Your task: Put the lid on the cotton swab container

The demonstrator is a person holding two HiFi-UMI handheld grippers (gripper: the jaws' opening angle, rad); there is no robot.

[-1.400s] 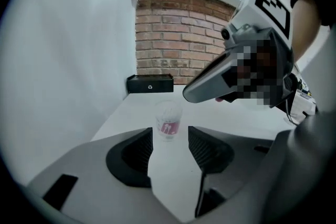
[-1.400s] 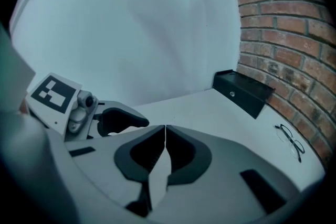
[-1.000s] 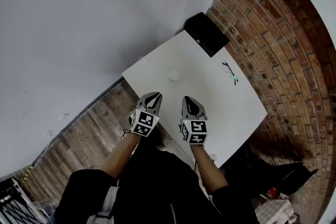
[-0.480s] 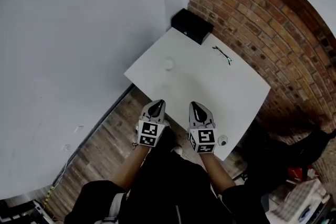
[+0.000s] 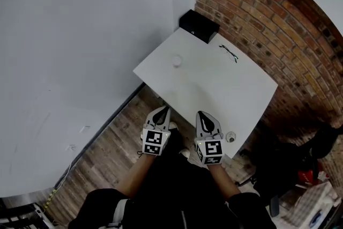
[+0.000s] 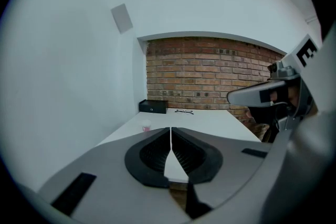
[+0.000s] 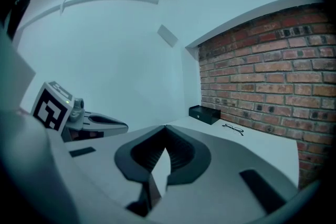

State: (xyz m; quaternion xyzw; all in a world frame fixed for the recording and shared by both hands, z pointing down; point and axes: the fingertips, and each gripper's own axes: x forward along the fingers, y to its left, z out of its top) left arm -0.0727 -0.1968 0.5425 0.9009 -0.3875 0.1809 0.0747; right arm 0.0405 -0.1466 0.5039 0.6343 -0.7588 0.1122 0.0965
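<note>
The container [image 5: 177, 61] looks to be that small round tub off on the far left part of the table [image 5: 241, 88], all by itself. In the left gripper view the container [image 6: 145, 126] shows pinkish, but it's too small to tell if it's capped. There's another little round bit [image 5: 230, 137] at the table's near edge, just beside the right gripper [image 5: 206, 115]. That's probably the lid, though it's only a guess. The left gripper [image 5: 164, 110] is held next to the right one. Both are pinched closed with nothing in them. So basically nothing's done: the lid needs grabbing, carrying over and seating. Glasses [image 5: 229, 53] and a black box [image 5: 198, 26] sit at the far end, well apart from all that.
</note>
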